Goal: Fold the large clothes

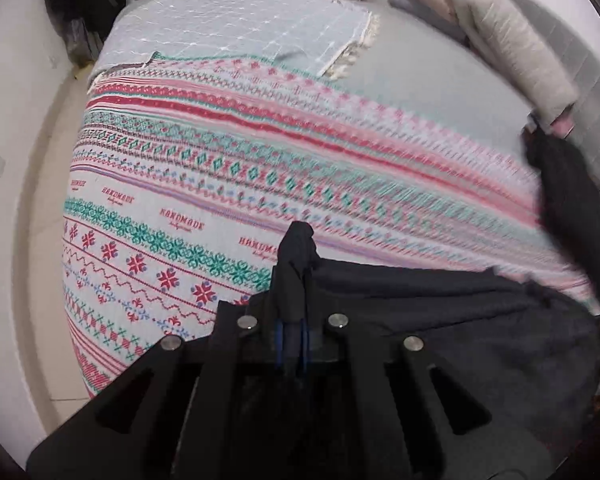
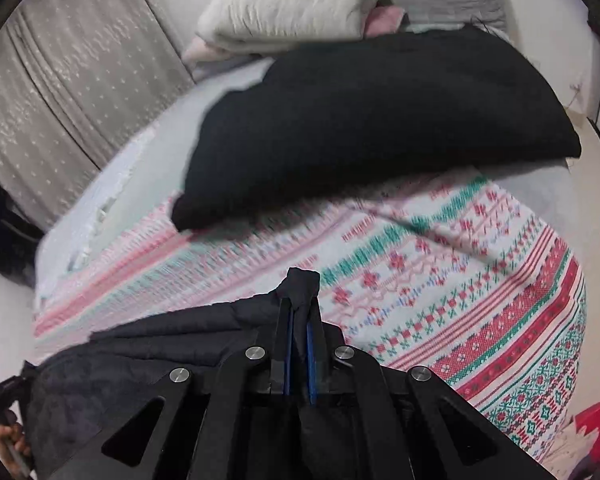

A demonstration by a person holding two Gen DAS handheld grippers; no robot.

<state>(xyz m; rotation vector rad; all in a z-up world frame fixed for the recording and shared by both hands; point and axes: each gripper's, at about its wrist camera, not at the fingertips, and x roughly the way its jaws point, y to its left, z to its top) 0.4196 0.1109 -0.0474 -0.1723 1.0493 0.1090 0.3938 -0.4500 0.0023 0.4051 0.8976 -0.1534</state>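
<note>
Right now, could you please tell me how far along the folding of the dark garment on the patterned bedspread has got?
Done: both corners are gripped. The left gripper and the right gripper are each shut on a pinch of the dark navy fabric garment.
In hand: one edge is raised between them over the red-and-green patterned bedspread.
Left: no tidy fold shows yet; its far part lies bunched.

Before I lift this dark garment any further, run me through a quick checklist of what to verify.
1. Left gripper shut on the dark garment: ok, cloth bunches past its tips.
2. Right gripper shut on the garment: ok.
3. Cloth between the two grips free of twists: cannot tell.
4. Far part of the garment lying flat: not ok, it is humped up.
5. Patterned blanket not caught in either grip: ok.
6. Folded pile clear of the garment: cannot tell.
</note>
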